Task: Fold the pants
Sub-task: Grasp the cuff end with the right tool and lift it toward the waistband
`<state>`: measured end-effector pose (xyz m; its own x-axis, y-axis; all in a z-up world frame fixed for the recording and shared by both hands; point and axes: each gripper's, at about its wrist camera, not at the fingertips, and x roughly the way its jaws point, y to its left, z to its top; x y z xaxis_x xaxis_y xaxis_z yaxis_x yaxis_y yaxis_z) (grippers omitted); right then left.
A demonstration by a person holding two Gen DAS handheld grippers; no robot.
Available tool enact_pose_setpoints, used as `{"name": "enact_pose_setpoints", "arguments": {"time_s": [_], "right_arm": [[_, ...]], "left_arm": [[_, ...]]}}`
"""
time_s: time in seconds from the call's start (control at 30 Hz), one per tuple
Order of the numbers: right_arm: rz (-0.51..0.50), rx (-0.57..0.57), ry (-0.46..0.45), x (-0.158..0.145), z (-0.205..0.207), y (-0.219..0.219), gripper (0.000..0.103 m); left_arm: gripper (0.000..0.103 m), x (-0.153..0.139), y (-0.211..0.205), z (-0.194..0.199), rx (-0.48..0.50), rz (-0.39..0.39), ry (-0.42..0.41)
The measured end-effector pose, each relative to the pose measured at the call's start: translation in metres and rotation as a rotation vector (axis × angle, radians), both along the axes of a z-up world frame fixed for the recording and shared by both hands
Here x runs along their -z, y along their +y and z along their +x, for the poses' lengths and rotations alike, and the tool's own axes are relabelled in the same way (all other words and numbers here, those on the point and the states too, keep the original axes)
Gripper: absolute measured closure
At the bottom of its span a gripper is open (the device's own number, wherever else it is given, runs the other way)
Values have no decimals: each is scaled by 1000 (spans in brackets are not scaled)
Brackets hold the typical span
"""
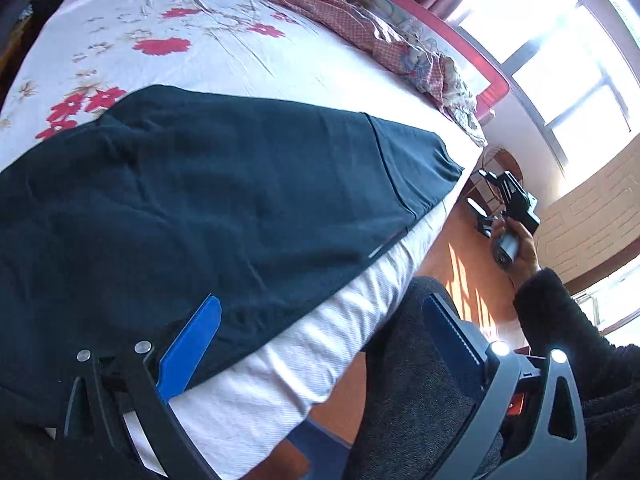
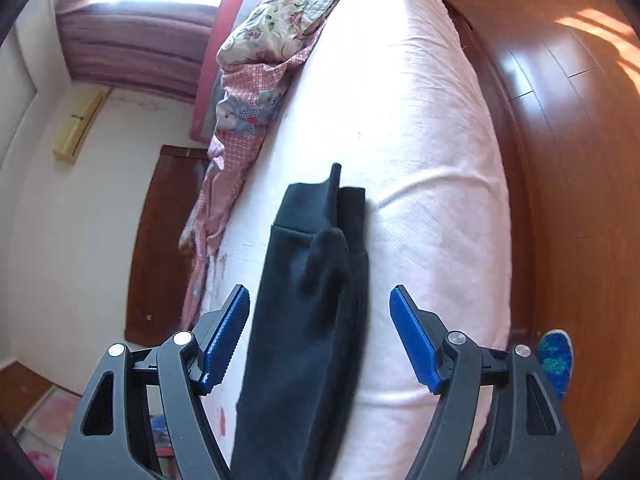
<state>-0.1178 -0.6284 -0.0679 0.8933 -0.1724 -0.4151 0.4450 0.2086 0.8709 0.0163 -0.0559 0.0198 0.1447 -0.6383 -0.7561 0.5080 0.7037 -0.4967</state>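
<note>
The dark pants (image 1: 208, 200) lie flat on the bed (image 1: 224, 60), filling the middle and left of the left wrist view, with one end reaching the bed's edge at the centre right. The bed has a white sheet with red flowers; a crumpled pink checked blanket (image 1: 360, 20) lies along its far side, at the top of the frame.

The left gripper (image 1: 324, 344) stands with its blue fingers (image 1: 192, 344) wide apart at the bottom of the frame. One finger lies over the near edge of the pants, the other is off the bed (above a grey-clad leg), and nothing is clamped between them.

At the right of the same view, a hand (image 1: 516, 244) in a dark fuzzy sleeve (image 1: 568, 320) holds the right gripper (image 2: 320, 336) above the wooden floor (image 1: 460, 264), apart from the bed.

In the right wrist view the pants appear as a narrow dark strip running up the middle of the frame. The jaws are apart on both sides of this strip, and the pads do not press on it.
</note>
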Motion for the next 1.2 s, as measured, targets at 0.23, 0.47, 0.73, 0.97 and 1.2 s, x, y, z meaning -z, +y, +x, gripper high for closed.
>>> {"name": "enact_pose_setpoints", "arguments": {"time_s": [0.23,0.47,0.73,0.97,1.2], "right_arm": [[12,-40,33,4,49,-14,49],[-30,-72,117,13,68,-19,56],[-160,-112,245,-7,78,-10,89],[-550,-277,322,-99,118,69,90],[-1053,-595,356,-142,143,255,90]], "left_arm": [[2,6,-16,-9,29,56,46],[2,14,-23,-10,50,73,67],[2,20,-11,-4,22,30,95],[2,14,17,4,-66,-31,78],[2,16,53,12,-154,-61,55]]}}
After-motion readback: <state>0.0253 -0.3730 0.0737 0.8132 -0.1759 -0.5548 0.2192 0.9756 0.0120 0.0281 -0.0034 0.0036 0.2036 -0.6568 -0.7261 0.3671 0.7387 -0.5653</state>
